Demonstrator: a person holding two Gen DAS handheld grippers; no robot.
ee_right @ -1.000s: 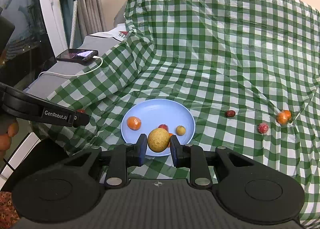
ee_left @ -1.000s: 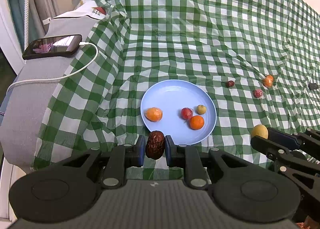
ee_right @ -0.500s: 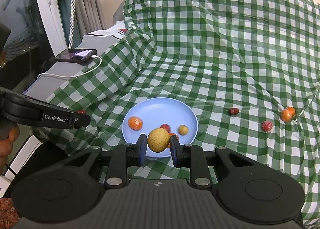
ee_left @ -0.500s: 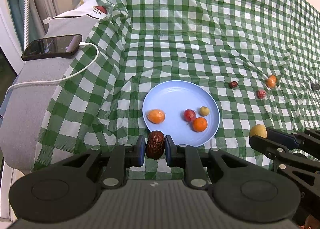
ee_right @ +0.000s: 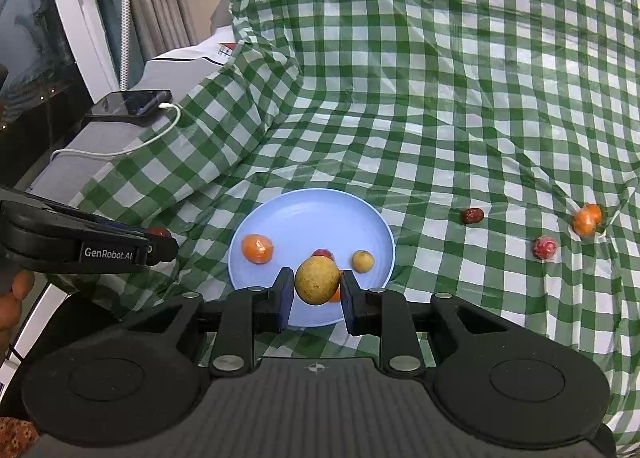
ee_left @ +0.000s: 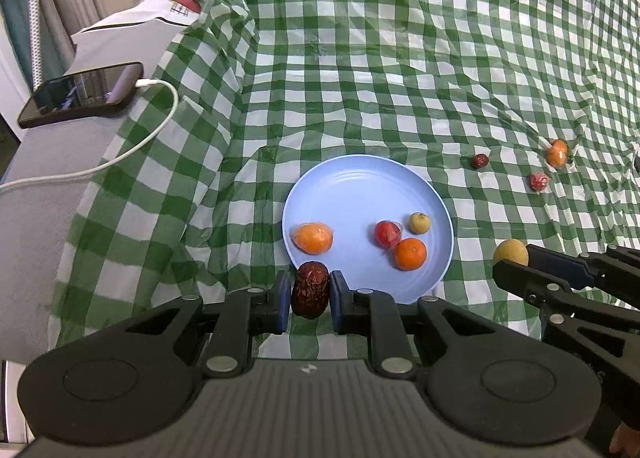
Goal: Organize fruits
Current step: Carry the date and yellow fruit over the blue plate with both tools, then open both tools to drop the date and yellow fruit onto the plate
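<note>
We see the left gripper [ee_left: 310,295] pinching a wrinkled dark-red date [ee_left: 310,289] at the round pale-blue plate's [ee_left: 360,186] near rim; the right gripper [ee_right: 316,287] clamps a yellow-green round fruit [ee_right: 317,279], seemingly above the plate.

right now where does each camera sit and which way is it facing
Left wrist: on the left tongs, angled down at the blue plate; they grip a dark date, the right tongs alongside.
Right wrist: on the right tongs gripping a yellow fruit; left tongs, fingers visible.
Shared: plate, checked cloth, phone.
</note>
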